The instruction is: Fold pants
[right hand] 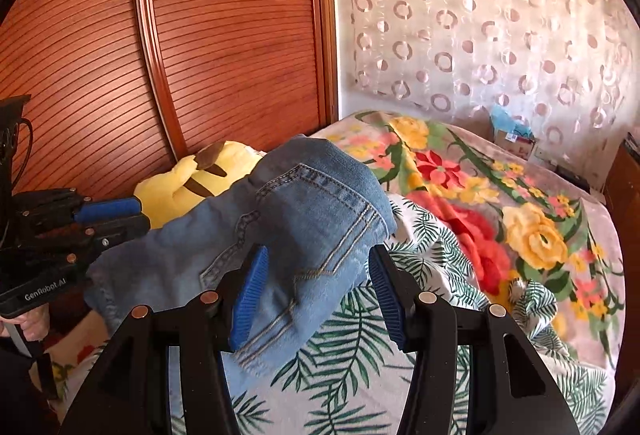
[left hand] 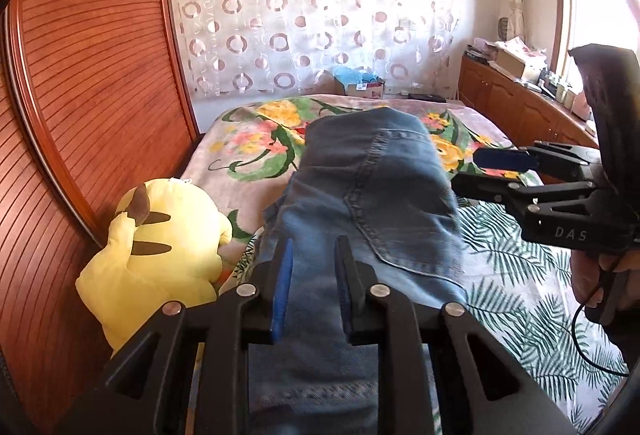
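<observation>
A pair of blue jeans (left hand: 372, 191) lies folded into a thick bundle on the bed, with a back pocket facing up. It also shows in the right wrist view (right hand: 280, 227). My left gripper (left hand: 314, 275) is open, and its fingers straddle the near end of the jeans without pinching the cloth. In the right wrist view the left gripper (right hand: 120, 213) sits at the bundle's left end. My right gripper (right hand: 316, 291) is open around the right edge of the jeans. In the left wrist view the right gripper (left hand: 480, 171) is just right of the bundle.
A yellow plush toy (left hand: 160, 247) lies left of the jeans against a slatted wooden wardrobe (left hand: 88, 75). The bed has a leaf-print sheet (left hand: 512, 275) and a floral blanket (right hand: 480, 203). Wooden cabinets (left hand: 520, 103) line the right wall. A cardboard box (left hand: 364, 85) stands beyond the bed.
</observation>
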The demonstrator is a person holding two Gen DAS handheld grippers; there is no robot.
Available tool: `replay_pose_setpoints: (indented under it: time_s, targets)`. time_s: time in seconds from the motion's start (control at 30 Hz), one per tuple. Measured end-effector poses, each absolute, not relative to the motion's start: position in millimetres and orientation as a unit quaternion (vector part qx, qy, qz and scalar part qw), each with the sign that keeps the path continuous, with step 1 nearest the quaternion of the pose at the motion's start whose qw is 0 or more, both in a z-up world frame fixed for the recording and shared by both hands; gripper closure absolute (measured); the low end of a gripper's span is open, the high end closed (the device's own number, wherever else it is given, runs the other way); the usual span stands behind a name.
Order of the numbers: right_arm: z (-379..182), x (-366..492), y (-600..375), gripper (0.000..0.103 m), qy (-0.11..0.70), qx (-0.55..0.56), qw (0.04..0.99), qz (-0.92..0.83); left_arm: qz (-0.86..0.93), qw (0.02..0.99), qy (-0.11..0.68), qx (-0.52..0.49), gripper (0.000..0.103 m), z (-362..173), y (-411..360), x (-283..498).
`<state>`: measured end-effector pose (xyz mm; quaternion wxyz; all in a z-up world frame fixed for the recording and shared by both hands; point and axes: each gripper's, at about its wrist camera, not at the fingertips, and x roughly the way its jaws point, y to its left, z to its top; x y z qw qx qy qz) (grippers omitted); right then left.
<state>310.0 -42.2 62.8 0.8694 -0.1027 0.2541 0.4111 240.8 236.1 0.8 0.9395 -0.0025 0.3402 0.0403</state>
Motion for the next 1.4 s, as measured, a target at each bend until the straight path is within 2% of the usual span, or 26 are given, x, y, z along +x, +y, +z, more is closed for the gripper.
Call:
replay_pose_setpoints:
  time_s: [0.17,0.37,0.4,0.43,0.5,0.73,0.8,0.83,1.0,1.4]
  targets:
    - [69.8,290.7,-56.6,0.049,0.237,-0.096,0.874,0.413,0.032,0.943,0.330,-0.003,0.050,5.5,225.6,224.7]
    - [65.4,292.8,-62.4,0.049,0.228,-0.089,0.879,0.410,0.045,0.939,0.340,-0.014,0.049,-4.6,228.9,218.6]
    - [65.4,291.5,-65.0,0.049,0.226,-0.086,0.880,0.408,0.043,0.939,0.341,-0.016,0.046,-6.2,228.4,216.4]
    - [65.4,289.4,-69.2,0.049,0.226,-0.082,0.882,0.406,0.041,0.939,0.340,-0.021,0.042,-7.3,226.7,213.6]
    - [67.4,280.5,-79.4,0.049,0.225,-0.074,0.885,0.400,0.034,0.942,0.334,-0.028,0.021,-7.7,220.9,206.9]
    - [75.3,218.3,-152.8,0.049,0.208,-0.050,0.907,0.364,0.011,0.954,0.300,-0.010,0.019,5.1,168.6,175.7]
    - [78.6,197.7,-176.8,0.048,0.200,-0.047,0.912,0.354,0.001,0.959,0.285,-0.006,0.010,12.0,151.9,164.3]
    - [80.3,188.1,-187.3,0.046,0.198,-0.047,0.915,0.348,-0.003,0.962,0.274,-0.006,0.010,17.2,142.1,157.1]
    - [89.3,142.7,-232.1,0.040,0.183,-0.043,0.927,0.325,-0.020,0.969,0.247,0.006,0.009,35.7,105.5,134.9]
    - [103.8,71.4,-263.2,0.039,0.140,-0.026,0.954,0.265,-0.039,0.978,0.203,0.019,0.009,72.2,38.5,93.2]
